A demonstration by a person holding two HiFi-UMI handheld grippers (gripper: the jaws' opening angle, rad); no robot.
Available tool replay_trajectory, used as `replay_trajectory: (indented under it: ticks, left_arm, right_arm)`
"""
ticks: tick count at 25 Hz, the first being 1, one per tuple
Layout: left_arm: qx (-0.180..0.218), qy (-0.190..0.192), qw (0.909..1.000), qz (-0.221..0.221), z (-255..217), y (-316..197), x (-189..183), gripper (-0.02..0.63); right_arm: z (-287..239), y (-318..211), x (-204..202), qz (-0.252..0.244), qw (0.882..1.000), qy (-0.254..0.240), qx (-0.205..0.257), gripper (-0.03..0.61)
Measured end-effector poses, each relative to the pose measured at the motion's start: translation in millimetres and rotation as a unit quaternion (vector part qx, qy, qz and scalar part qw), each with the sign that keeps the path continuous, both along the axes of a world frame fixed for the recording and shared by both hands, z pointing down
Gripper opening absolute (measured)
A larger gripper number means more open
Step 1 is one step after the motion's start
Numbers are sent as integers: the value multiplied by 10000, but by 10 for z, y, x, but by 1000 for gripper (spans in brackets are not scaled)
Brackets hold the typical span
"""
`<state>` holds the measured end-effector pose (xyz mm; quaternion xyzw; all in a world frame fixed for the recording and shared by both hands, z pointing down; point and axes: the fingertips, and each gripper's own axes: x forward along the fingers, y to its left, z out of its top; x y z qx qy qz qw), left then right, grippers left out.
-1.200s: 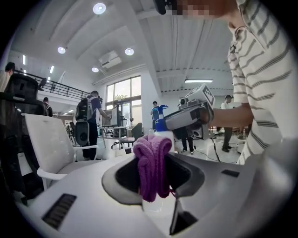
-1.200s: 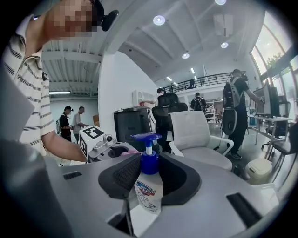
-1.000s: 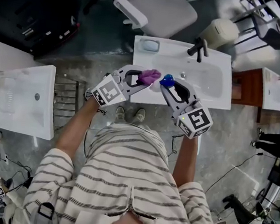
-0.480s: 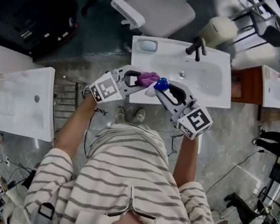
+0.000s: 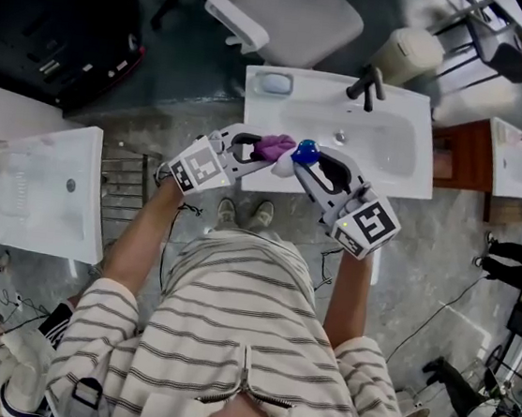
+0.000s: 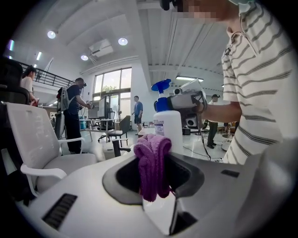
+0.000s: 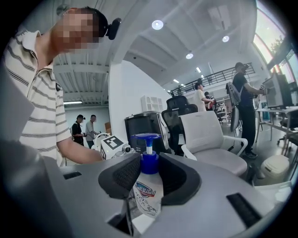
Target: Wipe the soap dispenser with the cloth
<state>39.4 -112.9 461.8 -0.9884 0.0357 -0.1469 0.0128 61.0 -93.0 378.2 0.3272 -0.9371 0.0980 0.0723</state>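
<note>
A white soap dispenser (image 7: 148,193) with a blue pump head (image 5: 305,148) is held up in front of me, with my right gripper (image 5: 297,160) shut on its body. My left gripper (image 5: 270,150) is shut on a folded purple cloth (image 6: 152,165), which shows as a purple wad (image 5: 274,145) in the head view. The two grippers point at each other above the near edge of a white washbasin (image 5: 407,174). The cloth sits right beside the bottle (image 6: 167,131); contact cannot be judged.
The basin carries a black tap (image 5: 367,87) at its back and a soap dish (image 5: 276,84) at its back left. A grey office chair (image 5: 285,12) stands beyond it. A second white basin (image 5: 41,190) lies to my left. Several people stand in the room.
Both grippers have shifted only slightly over the basin's front edge. The cloth and the bottle stay close together and both grips are unchanged.
</note>
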Motion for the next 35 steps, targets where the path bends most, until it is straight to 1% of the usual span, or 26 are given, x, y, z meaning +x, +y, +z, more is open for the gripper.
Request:
replay_trajectory:
  ticks: [6,11,17,21,26,31,35]
  left_arm:
    - [-248,57,9987,-435,-1,-59,10,126]
    - [-280,101,9965,-785,-24,-117,-25,126]
    - [-252,161,9927,-1168,-79,-174,-56,126]
    - [-243,182,9905,-1338,-96,-203,-67,126]
    - [-286,272,9879,-1499,-127,-200,-48,126]
    - [-410,427,9851,-1617,-143,-198,8,127]
    - [-435,399,9829,-1744,-98,-183,59,127]
  right_arm:
    - [1,-90,83,396,9992,-23,-22,130]
    - [3,-171,156,877,9961,-72,-29,130]
    - [-14,-248,222,1314,9911,-182,76,130]
    - [4,-313,254,1578,9872,-194,85,130]
    - [62,-390,341,1929,9810,-8,196,130]
    - [91,-502,499,2350,9716,-105,270,130]
    - [137,-565,538,2446,9689,-42,362,130]
